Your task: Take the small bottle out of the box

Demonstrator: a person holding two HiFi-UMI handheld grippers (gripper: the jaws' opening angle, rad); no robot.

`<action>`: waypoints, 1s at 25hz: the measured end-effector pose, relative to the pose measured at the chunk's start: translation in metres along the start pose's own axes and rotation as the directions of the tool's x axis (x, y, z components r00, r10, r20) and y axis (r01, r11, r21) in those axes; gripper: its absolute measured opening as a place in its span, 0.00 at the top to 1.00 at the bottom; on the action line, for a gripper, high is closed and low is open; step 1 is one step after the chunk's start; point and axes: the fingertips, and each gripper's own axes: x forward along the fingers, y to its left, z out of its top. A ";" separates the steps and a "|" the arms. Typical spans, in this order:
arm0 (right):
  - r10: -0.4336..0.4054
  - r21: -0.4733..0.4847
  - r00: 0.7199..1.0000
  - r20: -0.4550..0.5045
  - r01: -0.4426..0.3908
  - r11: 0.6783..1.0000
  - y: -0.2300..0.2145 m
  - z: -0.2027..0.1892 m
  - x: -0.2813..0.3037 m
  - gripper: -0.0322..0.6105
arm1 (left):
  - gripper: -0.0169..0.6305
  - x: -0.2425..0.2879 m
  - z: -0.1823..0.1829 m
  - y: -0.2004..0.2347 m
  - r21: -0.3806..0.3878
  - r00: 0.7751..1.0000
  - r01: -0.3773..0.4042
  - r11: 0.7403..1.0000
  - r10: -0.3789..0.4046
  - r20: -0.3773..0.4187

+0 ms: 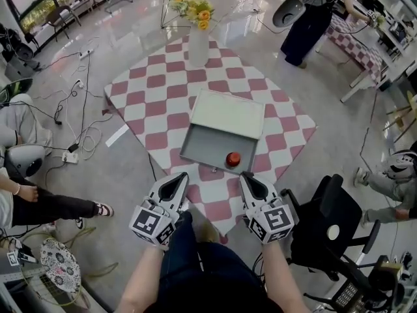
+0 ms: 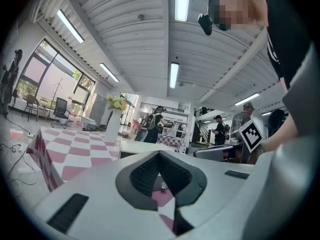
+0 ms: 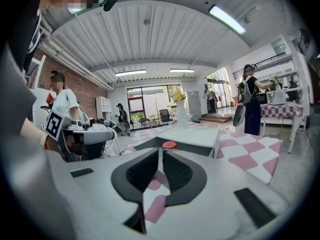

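A grey box [image 1: 208,145] with its pale lid [image 1: 228,114] folded back lies on the pink-and-white checked table [image 1: 156,96]. A small bottle with a red cap [image 1: 232,159] stands inside it near the front right corner. Both grippers hover over the table's near corner, just short of the box. My left gripper [image 1: 180,178] is shut and empty, left of the bottle. My right gripper [image 1: 246,177] is shut and empty too, a little to the near right of the bottle. In the right gripper view the red cap [image 3: 169,145] peeks above the closed jaw tips [image 3: 160,154].
A white vase of yellow flowers [image 1: 198,44] stands at the table's far corner. A black chair [image 1: 326,227] is close on the right. A seated person's leg [image 1: 52,207] and cables [image 1: 78,129] lie on the floor at the left. Another person stands at the far right [image 1: 306,28].
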 end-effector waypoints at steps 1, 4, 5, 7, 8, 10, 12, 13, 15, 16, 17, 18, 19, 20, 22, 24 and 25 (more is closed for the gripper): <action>-0.002 0.006 1.000 -0.002 0.002 1.000 -0.001 0.000 0.001 0.87 | 0.97 0.002 -0.001 0.001 0.001 1.000 0.006 1.000 -0.006 -0.003; -0.020 0.025 1.000 -0.010 0.020 0.999 -0.005 -0.002 0.003 0.86 | 0.97 0.011 0.000 0.005 -0.006 1.000 0.026 1.000 -0.026 -0.013; -0.028 0.030 1.000 -0.012 0.029 0.999 -0.007 -0.002 0.005 0.86 | 0.97 0.016 0.000 0.006 -0.005 0.999 0.036 0.999 -0.036 -0.018; -0.047 0.038 0.999 -0.013 0.048 0.998 -0.011 -0.001 0.011 0.79 | 0.97 0.026 0.001 0.009 0.003 0.997 0.066 0.998 -0.066 -0.032; -0.059 0.039 0.998 -0.014 0.059 0.997 -0.012 -0.001 0.013 0.79 | 0.97 0.031 0.001 0.010 0.010 0.996 0.083 0.996 -0.083 -0.041; -0.083 0.035 0.996 -0.023 0.084 0.996 -0.015 -0.002 0.019 0.73 | 0.97 0.040 0.000 0.012 0.027 0.992 0.114 0.993 -0.113 -0.057; -0.105 0.033 0.994 -0.031 0.106 0.994 -0.016 -0.002 0.025 0.71 | 0.97 0.048 0.000 0.015 0.038 0.988 0.142 0.989 -0.139 -0.068; -0.116 0.028 0.993 -0.034 0.117 0.993 -0.017 -0.002 0.027 0.71 | 0.97 0.052 0.001 0.016 0.041 0.986 0.154 0.987 -0.151 -0.072; -0.136 0.015 0.990 -0.039 0.137 0.991 -0.018 -0.001 0.034 0.71 | 0.97 0.059 0.001 0.021 0.044 0.982 0.174 0.984 -0.170 -0.079; -0.144 0.012 0.989 -0.042 0.145 0.989 -0.018 -0.001 0.037 0.71 | 0.97 0.061 0.001 0.023 0.046 0.980 0.184 0.982 -0.180 -0.081; -0.151 0.013 0.988 -0.045 0.151 0.988 -0.019 -0.001 0.040 0.71 | 0.97 0.064 0.000 0.024 0.047 0.978 0.194 0.980 -0.190 -0.083; -0.156 0.015 0.986 -0.050 0.157 0.987 -0.019 -0.002 0.043 0.67 | 0.97 0.066 0.001 0.026 0.050 0.976 0.203 0.978 -0.199 -0.086; -0.163 0.016 0.985 -0.054 0.164 0.986 -0.019 -0.002 0.046 0.65 | 0.97 0.068 0.001 0.026 0.053 0.974 0.213 0.976 -0.208 -0.090; -0.172 0.015 0.983 -0.058 0.173 0.985 -0.020 -0.003 0.049 0.65 | 0.97 0.070 0.002 0.027 0.057 0.972 0.223 0.973 -0.217 -0.094; -0.190 0.011 0.980 -0.065 0.192 0.981 -0.021 -0.004 0.054 0.65 | 0.97 0.074 0.001 0.027 0.063 0.966 0.243 0.968 -0.236 -0.103; -0.205 0.009 0.976 -0.073 0.207 0.978 -0.023 -0.005 0.058 0.65 | 0.97 0.078 0.000 0.028 0.068 0.961 0.263 0.963 -0.255 -0.107; -0.212 0.006 0.974 -0.079 0.213 0.977 -0.023 -0.006 0.061 0.65 | 0.97 0.080 -0.001 0.028 0.068 0.958 0.272 0.960 -0.264 -0.109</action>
